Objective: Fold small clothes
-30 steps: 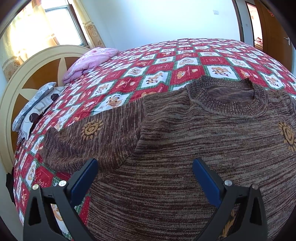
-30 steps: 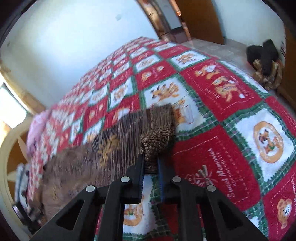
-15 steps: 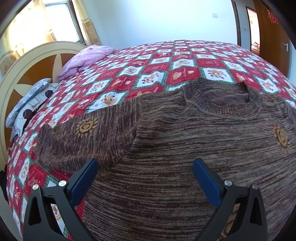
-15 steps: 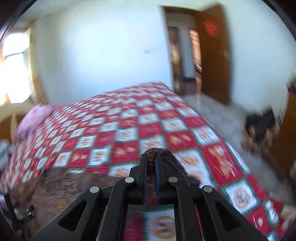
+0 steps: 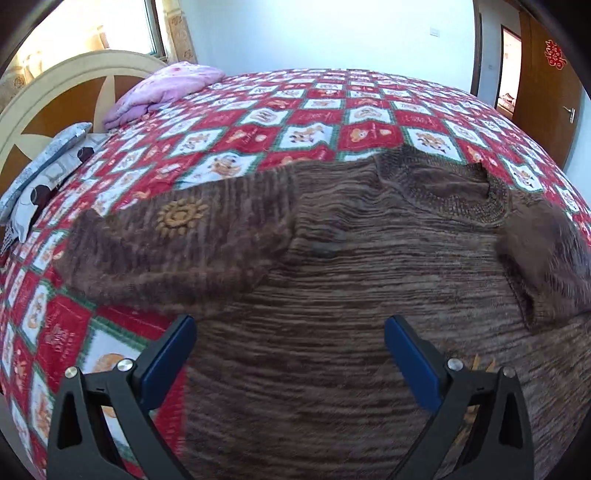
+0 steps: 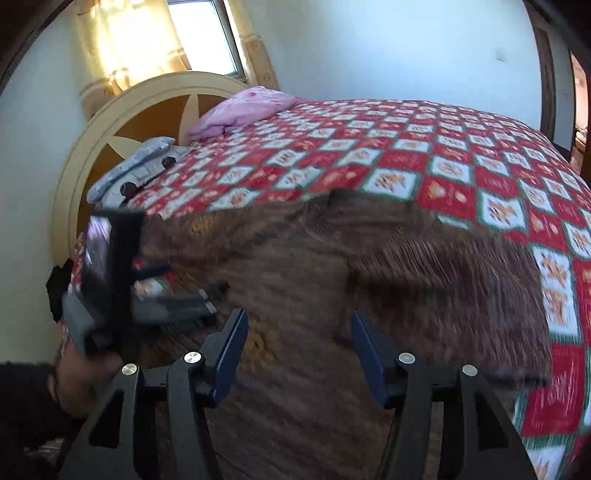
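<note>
Quilted bed (image 5: 332, 122) bears brown sweater (image 5: 332, 332), pink blanket (image 5: 166, 88) behind; both grippers' fingers spread, empty.

A bed covered by a red, white and green patchwork quilt (image 5: 314, 122) fills most of both views, its squares printed with small cartoon figures. At about ten o'clock in the left wrist view a folded pink blanket (image 5: 162, 92) lies on the quilt near the cream-and-brown headboard (image 5: 55, 96), whose panel carries a pale star shape. Just below the blanket, toward nine o'clock, grey-patterned pillows (image 5: 44, 173) are stacked at the head of the bed. Behind the headboard a window (image 6: 207, 37) glows — yellow curtains (image 6: 122, 48) hang beside it. At two o'clock a brown wooden door (image 5: 546, 85) bears a red paper decoration (image 5: 555, 55). The wall (image 5: 332, 33) is plain white.
</note>
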{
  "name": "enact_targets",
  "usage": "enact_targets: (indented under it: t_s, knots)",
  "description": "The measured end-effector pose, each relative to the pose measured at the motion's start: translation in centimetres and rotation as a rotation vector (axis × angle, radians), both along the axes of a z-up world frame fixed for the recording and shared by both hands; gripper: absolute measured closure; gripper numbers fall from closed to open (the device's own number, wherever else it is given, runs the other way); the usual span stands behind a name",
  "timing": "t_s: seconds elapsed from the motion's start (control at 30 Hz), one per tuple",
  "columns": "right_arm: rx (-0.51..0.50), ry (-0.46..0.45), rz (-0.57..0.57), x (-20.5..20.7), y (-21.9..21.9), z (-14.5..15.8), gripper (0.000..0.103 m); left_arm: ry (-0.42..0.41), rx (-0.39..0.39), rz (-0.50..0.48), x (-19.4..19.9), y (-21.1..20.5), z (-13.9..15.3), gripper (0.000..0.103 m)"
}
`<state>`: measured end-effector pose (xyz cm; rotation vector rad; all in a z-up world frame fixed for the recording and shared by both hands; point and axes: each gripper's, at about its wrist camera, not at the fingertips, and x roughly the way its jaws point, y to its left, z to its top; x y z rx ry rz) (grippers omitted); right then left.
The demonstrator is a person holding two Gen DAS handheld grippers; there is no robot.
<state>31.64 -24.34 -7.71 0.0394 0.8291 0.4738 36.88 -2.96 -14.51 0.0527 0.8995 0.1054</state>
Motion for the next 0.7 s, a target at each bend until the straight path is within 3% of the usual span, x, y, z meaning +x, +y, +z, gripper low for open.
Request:
enact_targets:
  t_s: [0.1, 0.2, 0.3, 0.37, 0.47, 0.5, 0.57, 0.63, 0.7]
  knots:
    - [-0.019, 0.014, -0.108, -1.6, -4.3, -1.5, 0.044, -0.022, -0.031, -0.035, -0.4, 0.2, 1.1, 0.002]
    - [-0.089, -0.008, -0.237, -2.5, -7.8, -2.1, 0.044, -0.057, -0.074, -0.108, 0.1, -1.6, 2.8, 0.01]
    - [-0.146, -0.028, -0.284, -2.8, -9.0, -2.0, 0.044, -0.121, -0.051, -0.199, 0.4, -5.5, 4.1, 0.01]
    - [-0.155, -0.06, -0.287, -2.9, -9.2, -2.0, 0.044, -0.117, -0.014, -0.263, 0.9, -8.5, 4.1, 0.01]
    - [-0.202, -0.084, -0.245, -2.4, -7.7, -2.2, 0.044, -0.058, -0.015, -0.34, 1.9, -11.3, 3.3, 0.013]
    - [-0.234, -0.104, -0.214, -2.3, -6.9, -2.2, 0.044, -0.029, -0.02, -0.353, 2.7, -12.0, 2.8, 0.019]
    - [-0.281, -0.132, -0.172, -2.6, -5.7, -2.1, 0.044, 0.034, -0.055, -0.348, 4.5, -12.6, 1.7, 0.043]
    - [-0.32, -0.149, -0.139, -2.6, -4.7, -2.2, 0.044, 0.107, -0.118, -0.346, 6.0, -12.8, 0.7, 0.047]
    - [-0.373, -0.146, -0.115, -1.8, -3.7, -2.9, 0.044, 0.125, -0.15, -0.343, 6.7, -13.1, 0.2, 0.05]
